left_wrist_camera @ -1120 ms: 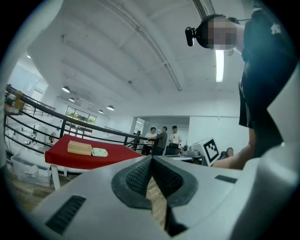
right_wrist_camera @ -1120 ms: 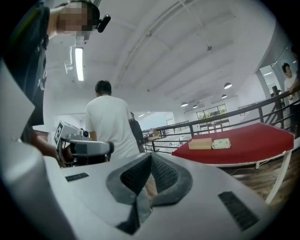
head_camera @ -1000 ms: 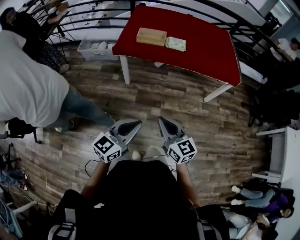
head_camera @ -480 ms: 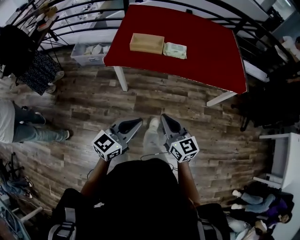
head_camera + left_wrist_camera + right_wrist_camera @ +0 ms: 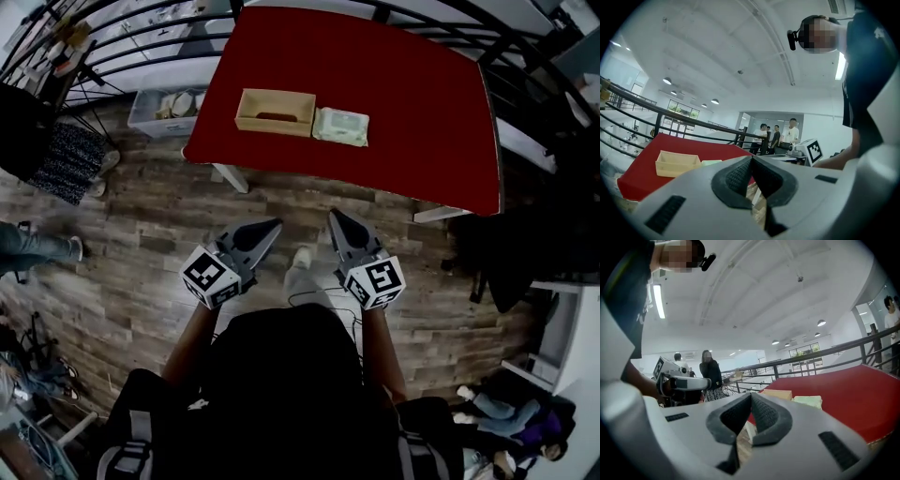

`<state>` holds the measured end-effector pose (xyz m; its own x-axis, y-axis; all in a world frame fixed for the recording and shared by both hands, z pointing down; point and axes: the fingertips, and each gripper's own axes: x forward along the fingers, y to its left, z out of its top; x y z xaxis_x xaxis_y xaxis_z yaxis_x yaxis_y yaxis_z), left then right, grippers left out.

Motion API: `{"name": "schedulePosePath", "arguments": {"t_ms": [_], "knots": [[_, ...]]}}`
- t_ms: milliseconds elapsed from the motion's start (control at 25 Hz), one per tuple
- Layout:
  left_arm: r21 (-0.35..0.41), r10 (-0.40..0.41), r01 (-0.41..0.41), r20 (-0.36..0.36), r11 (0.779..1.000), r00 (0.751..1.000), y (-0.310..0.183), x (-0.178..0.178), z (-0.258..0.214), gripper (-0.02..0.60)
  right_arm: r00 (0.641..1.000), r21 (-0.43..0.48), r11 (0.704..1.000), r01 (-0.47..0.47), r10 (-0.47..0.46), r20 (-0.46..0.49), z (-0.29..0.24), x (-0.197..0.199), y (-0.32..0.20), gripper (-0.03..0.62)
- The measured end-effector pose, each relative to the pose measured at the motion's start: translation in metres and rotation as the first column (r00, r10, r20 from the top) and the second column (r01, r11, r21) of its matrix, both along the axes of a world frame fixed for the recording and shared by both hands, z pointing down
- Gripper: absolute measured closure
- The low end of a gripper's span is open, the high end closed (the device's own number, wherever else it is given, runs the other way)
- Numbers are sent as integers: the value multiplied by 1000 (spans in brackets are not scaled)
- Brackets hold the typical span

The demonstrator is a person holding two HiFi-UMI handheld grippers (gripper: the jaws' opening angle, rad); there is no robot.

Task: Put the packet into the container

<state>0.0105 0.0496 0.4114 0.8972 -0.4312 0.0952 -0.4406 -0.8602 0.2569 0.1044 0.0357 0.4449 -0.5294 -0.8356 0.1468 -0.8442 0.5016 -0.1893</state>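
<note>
On the red table (image 5: pixel 412 103) stands an open tan box, the container (image 5: pixel 275 112), with a pale green packet (image 5: pixel 340 127) lying flat just to its right. Both also show in the left gripper view, container (image 5: pixel 677 162) and packet (image 5: pixel 711 162), and in the right gripper view, container (image 5: pixel 778 394) and packet (image 5: pixel 807 401). My left gripper (image 5: pixel 276 226) and right gripper (image 5: pixel 333 216) hang side by side over the wooden floor, short of the table's near edge. Each is shut with nothing between its jaws (image 5: pixel 751 161) (image 5: pixel 751 397).
A black railing (image 5: pixel 141 47) runs behind the table, with a clear plastic bin (image 5: pixel 164 111) on the floor at the table's left. White table legs (image 5: pixel 230 176) stand at the near corners. People stand far off in both gripper views; someone's legs (image 5: pixel 33 246) show at the left.
Both shut grippers have travelled forward towards the table, which now sits larger and nearer. The person in the white shirt at the left has passed out of the head view.
</note>
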Motion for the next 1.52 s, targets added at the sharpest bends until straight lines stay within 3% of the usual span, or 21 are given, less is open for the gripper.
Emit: {"name": "schedulePosePath", "arguments": {"t_ms": [160, 480, 800, 1040, 1320, 1440, 1520], "knots": [[-5, -18, 18, -4, 1000, 1000, -42, 18, 2, 574, 1000, -4, 1000, 15, -15, -4, 1, 21, -45, 572], [-38, -50, 50, 12, 998, 999, -103, 25, 10, 573, 997, -39, 997, 61, -62, -35, 17, 25, -107, 572], [-31, -16, 17, 7, 999, 1000, -168, 30, 19, 572, 996, -69, 997, 43, -48, -73, 35, 33, -167, 571], [-12, 34, -34, 47, 999, 998, -234, 23, 35, 573, 984, -144, 988, 53, -76, -161, 56, 30, -222, 571], [-42, 152, -150, 59, 988, 987, -270, 19, 53, 572, 937, -245, 968, 52, -132, -324, 86, 26, -261, 565], [-51, 190, -187, 68, 981, 979, -279, 23, 63, 572, 922, -280, 959, 44, -147, -357, 95, 34, -267, 479], [-56, 205, -201, 73, 978, 976, -283, 27, 65, 572, 900, -294, 954, 59, -179, -398, 100, 38, -272, 465]]}}
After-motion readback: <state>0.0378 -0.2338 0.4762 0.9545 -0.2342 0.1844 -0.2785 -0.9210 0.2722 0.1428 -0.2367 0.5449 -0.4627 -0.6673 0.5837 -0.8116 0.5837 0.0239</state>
